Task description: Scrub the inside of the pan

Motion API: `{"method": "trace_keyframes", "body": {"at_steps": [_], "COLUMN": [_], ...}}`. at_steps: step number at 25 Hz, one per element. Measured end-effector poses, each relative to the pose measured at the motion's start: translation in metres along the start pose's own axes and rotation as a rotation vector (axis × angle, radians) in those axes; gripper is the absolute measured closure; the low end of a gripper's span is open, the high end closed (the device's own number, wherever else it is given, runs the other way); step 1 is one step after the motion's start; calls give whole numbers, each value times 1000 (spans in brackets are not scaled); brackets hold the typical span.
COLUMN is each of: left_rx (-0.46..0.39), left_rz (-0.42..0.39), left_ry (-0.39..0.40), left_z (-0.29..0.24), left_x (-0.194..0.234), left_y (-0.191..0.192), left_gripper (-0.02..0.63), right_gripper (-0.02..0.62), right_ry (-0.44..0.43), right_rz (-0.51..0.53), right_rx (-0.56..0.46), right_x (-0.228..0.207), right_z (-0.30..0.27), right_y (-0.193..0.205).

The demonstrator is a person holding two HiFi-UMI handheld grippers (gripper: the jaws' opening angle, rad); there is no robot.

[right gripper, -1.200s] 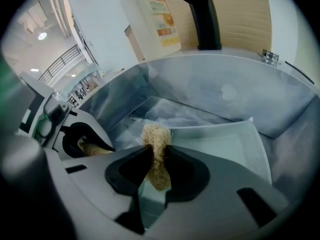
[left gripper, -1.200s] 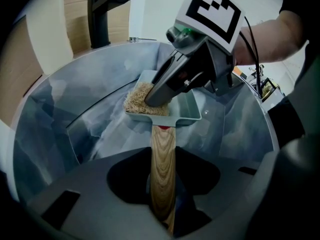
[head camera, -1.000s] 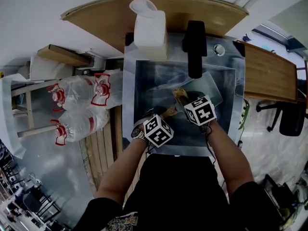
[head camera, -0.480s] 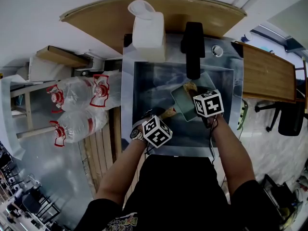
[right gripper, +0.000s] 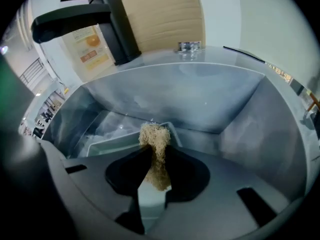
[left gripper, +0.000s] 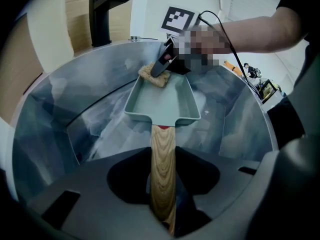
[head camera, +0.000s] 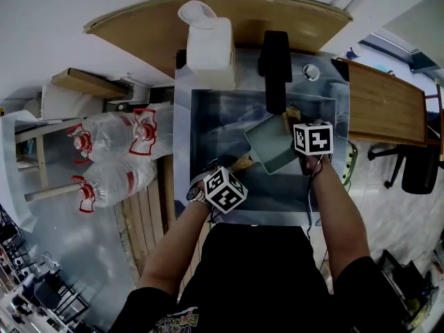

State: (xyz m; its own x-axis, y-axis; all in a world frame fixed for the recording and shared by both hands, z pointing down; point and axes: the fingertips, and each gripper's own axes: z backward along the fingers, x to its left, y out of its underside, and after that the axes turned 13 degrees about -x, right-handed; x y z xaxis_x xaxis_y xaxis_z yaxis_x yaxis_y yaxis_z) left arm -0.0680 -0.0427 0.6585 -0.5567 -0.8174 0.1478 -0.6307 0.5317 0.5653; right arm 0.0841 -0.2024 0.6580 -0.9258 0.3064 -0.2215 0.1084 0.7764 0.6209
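The left hand-held gripper (left gripper: 163, 189) is clenched on the wooden handle (left gripper: 162, 159) of the pan (left gripper: 159, 101). The handle runs straight between its two jaws, and the jaws press on it from both sides. The pan is square, of pale grey-green colour, and it is held out over the inside of the steel sink (left gripper: 55, 119), toward the right side and below the black faucet (head camera: 275, 64). I cannot tell whether the bottom of the pan touches the floor of the sink.

The right hand-held gripper (right gripper: 156, 171) is closed on a tan fibrous scrubber (right gripper: 154, 136). The scrubber stands between its jaws and sticks out past the tips. Its free end lies at the far edge of the pan, inside the rim near a corner.

Behind the sink a white plastic jug (head camera: 210, 40) stands on the wooden worktop (head camera: 139, 26), just beside the faucet. To the left of the sink, lower down, two large clear water bottles (head camera: 114, 137) with red handles lie side by side.
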Motion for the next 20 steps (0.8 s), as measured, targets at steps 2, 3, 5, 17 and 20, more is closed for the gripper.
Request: {"method": "trace_keyframes", "body": {"at_steps": [2,3,5,17,20], "left_rx": [0,-1,-3,-2,-3], "left_rz": [1,2,4,6,9], "left_ry": [0,-1,-2,-3,-7], "left_z": [0,0,0,0,0], "left_x": [0,0,0,-1,0], "left_y": [0,0,0,0,0], "left_gripper": [453,453,453,453,453], "right_gripper": [499,499,499,499,499], "right_ry": [34,43,53,29,29], "right_rz": [-19,-24,-17,-27,-31], "right_rx": [-1,-2,-9,-12,-5], "right_x": [-8,-8,-7,-5,-7], "right_z": [0,1,1,1,1], "right_y": [-2,-2,-3,-4,-5]}}
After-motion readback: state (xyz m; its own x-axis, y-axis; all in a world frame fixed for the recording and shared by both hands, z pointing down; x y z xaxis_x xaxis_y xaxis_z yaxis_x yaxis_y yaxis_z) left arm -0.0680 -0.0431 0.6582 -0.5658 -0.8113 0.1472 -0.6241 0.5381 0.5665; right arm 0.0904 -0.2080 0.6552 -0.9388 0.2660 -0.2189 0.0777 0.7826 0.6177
